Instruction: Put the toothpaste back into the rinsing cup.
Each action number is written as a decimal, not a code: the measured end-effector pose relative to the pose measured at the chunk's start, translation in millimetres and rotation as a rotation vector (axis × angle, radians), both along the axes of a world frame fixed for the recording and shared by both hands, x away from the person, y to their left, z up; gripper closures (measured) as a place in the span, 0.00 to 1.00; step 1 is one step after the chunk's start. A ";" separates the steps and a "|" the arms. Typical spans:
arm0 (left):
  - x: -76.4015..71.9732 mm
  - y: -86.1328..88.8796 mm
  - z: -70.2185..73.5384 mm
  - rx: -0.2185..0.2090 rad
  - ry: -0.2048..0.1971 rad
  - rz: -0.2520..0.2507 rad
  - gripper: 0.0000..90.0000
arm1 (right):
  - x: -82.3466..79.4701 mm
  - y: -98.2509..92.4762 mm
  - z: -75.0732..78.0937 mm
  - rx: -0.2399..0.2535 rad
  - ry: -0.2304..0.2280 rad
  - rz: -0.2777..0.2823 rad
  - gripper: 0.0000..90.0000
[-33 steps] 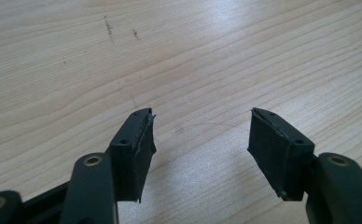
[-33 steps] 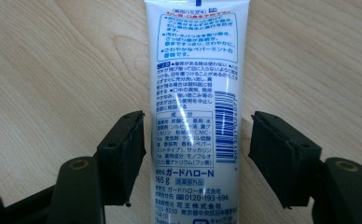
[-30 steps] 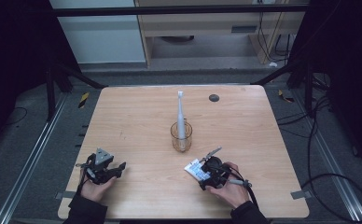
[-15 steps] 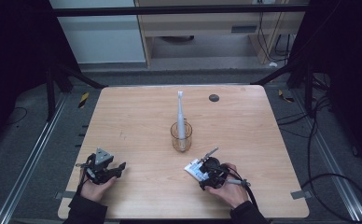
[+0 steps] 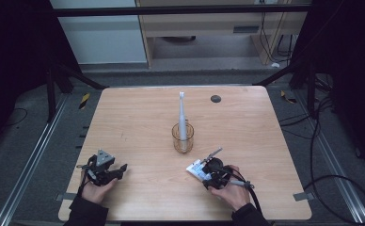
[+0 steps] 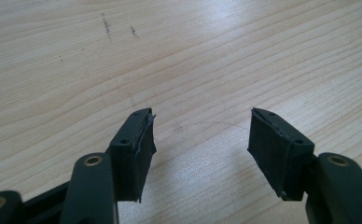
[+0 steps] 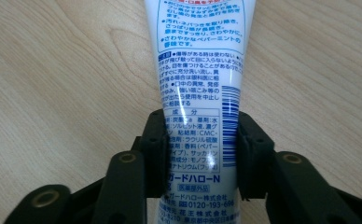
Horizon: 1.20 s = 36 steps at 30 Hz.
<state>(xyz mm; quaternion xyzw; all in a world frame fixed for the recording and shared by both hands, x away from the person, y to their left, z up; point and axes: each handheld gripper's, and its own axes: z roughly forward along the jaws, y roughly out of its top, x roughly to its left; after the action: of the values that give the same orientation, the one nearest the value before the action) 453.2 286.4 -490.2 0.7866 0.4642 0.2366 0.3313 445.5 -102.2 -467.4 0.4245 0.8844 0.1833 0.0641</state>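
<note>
The wooden surface [image 5: 138, 122] carries a glass cup [image 5: 183, 138] with an electric toothbrush [image 5: 182, 118] upright in it at mid-surface. Near the front edge, the right claw [image 7: 200, 144] has just been closing and clamps a toothpaste tube [image 7: 198, 84] lying flat. The left claw [image 6: 200, 135] rests wide open, holding nothing.
</note>
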 end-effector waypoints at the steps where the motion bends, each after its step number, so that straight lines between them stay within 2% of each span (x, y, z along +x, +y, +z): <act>1: 0.1 0.1 0.1 -0.001 -0.002 0.001 0.44 | -0.2 -0.3 0.2 0.003 -0.003 0.001 0.72; 8: 0.4 0.5 0.0 0.000 0.001 0.001 0.44 | -0.4 -3.0 3.0 0.024 0.002 0.000 0.76; 11: 0.4 0.1 0.0 0.000 0.000 0.000 0.44 | -1.0 -5.3 7.1 0.058 0.002 0.001 0.76; 15: 0.4 0.5 0.0 0.000 0.001 0.002 0.44 | -2.4 -9.4 17.2 0.122 -0.035 0.003 0.77; 17: 0.5 0.4 0.0 0.001 0.002 0.003 0.44 | -3.5 -11.3 22.5 0.168 -0.066 0.002 0.77; 23: 0.4 -0.2 0.1 0.001 0.000 0.002 0.44 | -6.0 -15.2 41.5 0.314 -0.199 0.014 0.77; 26: 0.5 -0.1 0.0 0.001 0.001 0.003 0.44 | -6.2 -15.8 53.6 0.378 -0.260 -0.001 0.77; 30: 0.4 -0.3 0.1 0.000 0.000 0.002 0.44 | -2.0 -14.8 69.7 0.473 -0.334 -0.014 0.77; 32: 0.5 -0.1 0.0 0.000 0.000 0.002 0.44 | 1.8 -12.9 78.0 0.519 -0.388 -0.023 0.77; 36: 0.5 0.2 -0.1 -0.001 -0.001 0.003 0.44 | 9.2 -8.5 88.2 0.578 -0.478 -0.055 0.77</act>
<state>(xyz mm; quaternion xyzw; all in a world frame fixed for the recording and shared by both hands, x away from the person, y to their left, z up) 453.7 286.5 -490.3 0.7858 0.4653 0.2372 0.3313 454.6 -110.8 -379.2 0.3940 0.7444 0.5175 0.1511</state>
